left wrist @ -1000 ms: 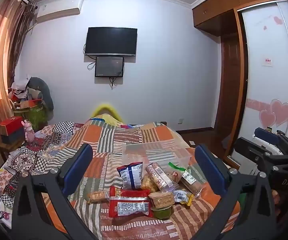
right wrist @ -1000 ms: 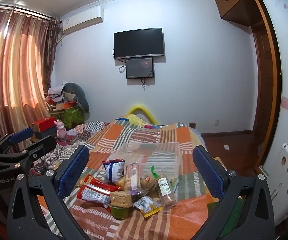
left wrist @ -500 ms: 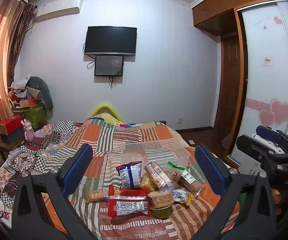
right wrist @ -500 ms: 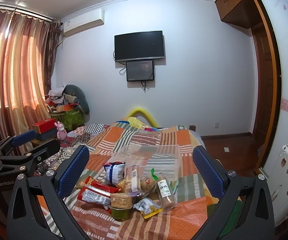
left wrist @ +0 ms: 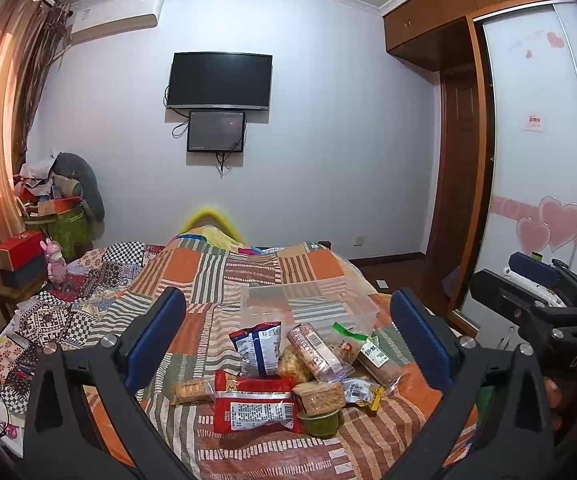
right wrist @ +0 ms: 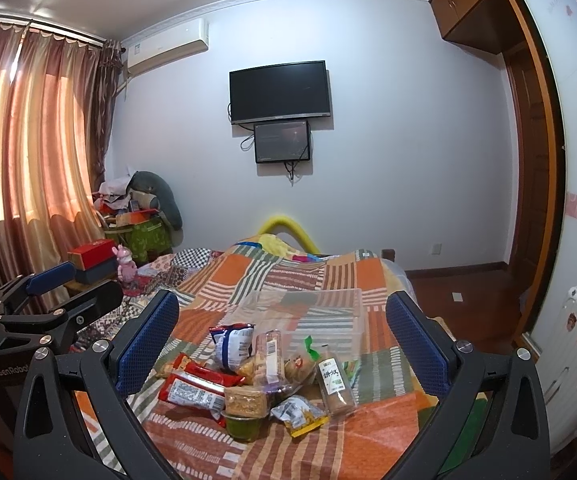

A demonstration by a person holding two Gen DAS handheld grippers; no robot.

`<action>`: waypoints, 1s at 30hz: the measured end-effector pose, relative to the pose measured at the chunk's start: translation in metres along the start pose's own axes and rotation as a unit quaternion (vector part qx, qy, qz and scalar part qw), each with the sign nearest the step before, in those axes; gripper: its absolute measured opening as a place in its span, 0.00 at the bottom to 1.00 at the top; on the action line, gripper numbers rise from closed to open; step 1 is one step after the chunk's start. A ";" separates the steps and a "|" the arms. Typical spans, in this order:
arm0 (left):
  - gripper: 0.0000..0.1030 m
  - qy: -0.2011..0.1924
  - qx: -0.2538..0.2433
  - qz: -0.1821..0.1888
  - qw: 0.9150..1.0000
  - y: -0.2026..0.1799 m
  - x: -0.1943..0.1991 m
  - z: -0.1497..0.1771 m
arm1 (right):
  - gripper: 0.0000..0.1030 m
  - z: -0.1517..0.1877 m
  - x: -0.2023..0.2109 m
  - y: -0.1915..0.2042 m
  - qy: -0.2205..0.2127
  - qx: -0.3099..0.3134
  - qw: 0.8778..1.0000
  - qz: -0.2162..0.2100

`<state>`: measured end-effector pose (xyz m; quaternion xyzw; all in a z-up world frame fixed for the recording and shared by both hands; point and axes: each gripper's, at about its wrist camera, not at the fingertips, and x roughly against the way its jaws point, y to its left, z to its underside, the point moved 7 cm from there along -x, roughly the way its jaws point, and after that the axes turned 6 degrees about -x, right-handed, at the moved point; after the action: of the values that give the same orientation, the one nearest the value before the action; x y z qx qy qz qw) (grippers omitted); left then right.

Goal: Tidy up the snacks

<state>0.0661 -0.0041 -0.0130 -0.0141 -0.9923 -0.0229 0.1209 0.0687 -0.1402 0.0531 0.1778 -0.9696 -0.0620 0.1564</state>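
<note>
A heap of snacks lies on the patchwork bedspread (left wrist: 208,280): a red packet (left wrist: 254,410), a blue and white bag (left wrist: 258,346), a biscuit roll (left wrist: 314,354), a green jelly cup (left wrist: 320,424) and a brown tube with a green label (left wrist: 378,362). A clear plastic box (left wrist: 308,304) stands just behind them. My left gripper (left wrist: 288,344) is open and empty, held above the heap. My right gripper (right wrist: 284,344) is open and empty too, over the same heap (right wrist: 256,380) and box (right wrist: 320,316).
The other gripper shows at the right edge of the left wrist view (left wrist: 544,300) and at the left edge of the right wrist view (right wrist: 44,312). Cluttered boxes and bags (left wrist: 48,220) stand by the curtain. A wardrobe (left wrist: 536,160) lines the right wall.
Both cameras have tilted slightly, so the scene sits a little lower in view. Both grippers stay open and the snacks have not moved.
</note>
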 end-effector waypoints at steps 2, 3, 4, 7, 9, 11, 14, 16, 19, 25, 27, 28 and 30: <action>1.00 0.001 0.000 0.000 1.000 0.000 -0.001 0.001 | 1.00 0.000 0.000 -0.001 0.000 0.000 1.000 -0.001; 1.00 0.002 0.000 0.000 1.000 0.000 -0.001 0.001 | 1.00 0.000 0.000 -0.001 0.000 -0.001 1.000 -0.001; 1.00 0.002 0.001 0.000 1.000 0.000 -0.001 0.001 | 1.00 0.000 0.000 -0.001 0.000 -0.001 1.000 -0.002; 1.00 0.002 0.002 0.001 1.000 0.001 -0.002 0.002 | 1.00 0.000 0.000 -0.001 0.000 -0.001 1.000 -0.002; 1.00 0.003 0.003 0.001 1.000 0.002 -0.002 0.002 | 1.00 0.000 0.000 -0.001 0.000 -0.001 1.000 -0.002; 1.00 0.003 0.005 0.001 1.000 0.002 -0.002 0.002 | 1.00 0.000 0.000 -0.001 0.000 -0.001 1.000 -0.002; 1.00 0.003 0.006 0.001 1.000 0.003 -0.003 0.003 | 1.00 0.001 0.000 0.000 0.000 -0.001 1.000 -0.002; 1.00 0.003 0.006 0.002 1.000 0.003 -0.003 0.003 | 1.00 0.001 -0.001 0.000 0.002 -0.001 1.000 -0.003; 1.00 0.005 0.007 0.002 1.000 0.003 -0.004 0.003 | 1.00 0.000 -0.001 0.000 0.001 -0.001 1.000 -0.003; 1.00 0.006 0.010 0.002 1.000 0.005 -0.005 0.003 | 1.00 0.001 -0.001 0.000 0.002 0.000 1.000 -0.002; 1.00 0.006 0.009 0.001 1.000 0.006 -0.005 0.003 | 1.00 0.001 -0.002 0.000 0.003 -0.001 1.000 -0.003; 1.00 0.006 0.008 0.000 1.000 0.006 -0.006 0.004 | 1.00 0.000 -0.002 0.000 0.003 -0.003 1.000 -0.004; 1.00 0.004 0.007 0.000 1.000 0.006 -0.006 0.004 | 1.00 0.001 -0.002 0.000 0.003 -0.005 1.000 -0.005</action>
<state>0.0717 0.0022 -0.0181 -0.0133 -0.9920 -0.0164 0.1247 0.0706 -0.1398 0.0515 0.1822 -0.9679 -0.0667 0.1597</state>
